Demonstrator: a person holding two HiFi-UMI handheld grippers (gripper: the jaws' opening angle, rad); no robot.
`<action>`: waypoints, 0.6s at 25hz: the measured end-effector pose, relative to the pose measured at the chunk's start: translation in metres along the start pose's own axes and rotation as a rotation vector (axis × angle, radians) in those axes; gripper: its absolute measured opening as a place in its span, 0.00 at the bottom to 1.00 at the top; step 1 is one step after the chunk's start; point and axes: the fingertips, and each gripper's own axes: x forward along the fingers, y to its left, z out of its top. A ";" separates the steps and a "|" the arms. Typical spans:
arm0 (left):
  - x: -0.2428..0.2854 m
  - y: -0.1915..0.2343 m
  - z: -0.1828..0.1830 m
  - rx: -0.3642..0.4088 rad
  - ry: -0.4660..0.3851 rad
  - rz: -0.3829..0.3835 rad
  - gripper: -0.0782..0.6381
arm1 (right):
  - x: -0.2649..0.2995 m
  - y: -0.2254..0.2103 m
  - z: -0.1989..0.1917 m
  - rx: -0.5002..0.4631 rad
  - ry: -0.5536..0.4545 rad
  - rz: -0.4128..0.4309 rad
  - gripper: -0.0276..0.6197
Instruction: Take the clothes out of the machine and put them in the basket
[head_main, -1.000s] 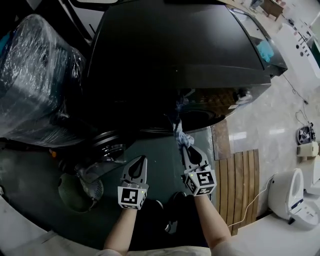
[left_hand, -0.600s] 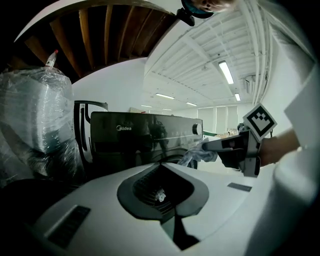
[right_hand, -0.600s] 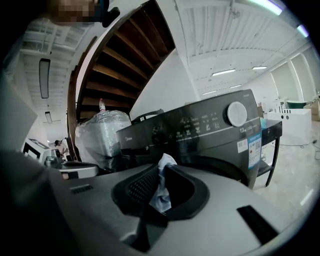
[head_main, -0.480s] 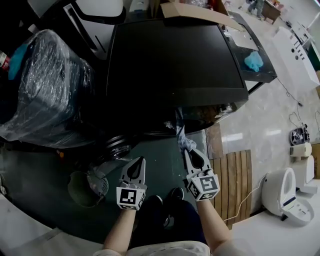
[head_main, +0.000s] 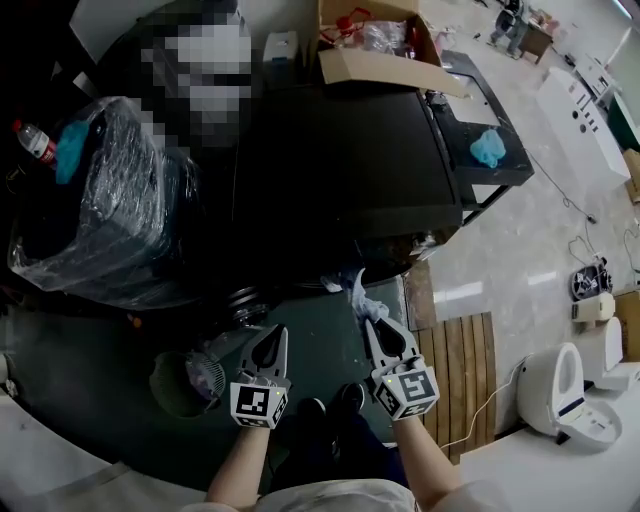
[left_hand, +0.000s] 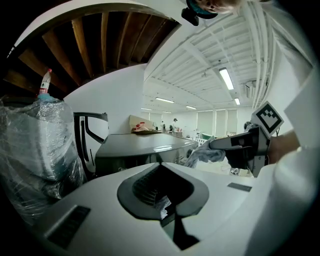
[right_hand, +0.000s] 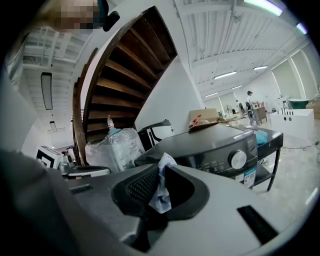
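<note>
Both claws have come up since a second ago, so more of the machine's (head_main: 340, 160) top shows ahead of them. Right claw (head_main: 368, 322) is clamped on the pale blue cloth (right_hand: 162, 192), which trails off its tips toward the machine front. Left claw (head_main: 277, 333), just beside it, has its jaws together on a small pale scrap (left_hand: 162, 203).
</note>
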 end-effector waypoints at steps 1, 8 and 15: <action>-0.004 -0.001 0.008 0.002 -0.004 0.001 0.14 | -0.004 0.003 0.010 -0.003 -0.010 0.003 0.12; -0.023 -0.012 0.055 -0.011 -0.006 -0.002 0.14 | -0.032 0.024 0.073 -0.020 -0.057 0.035 0.12; -0.044 -0.013 0.107 -0.005 -0.036 0.001 0.14 | -0.049 0.049 0.140 -0.045 -0.139 0.085 0.12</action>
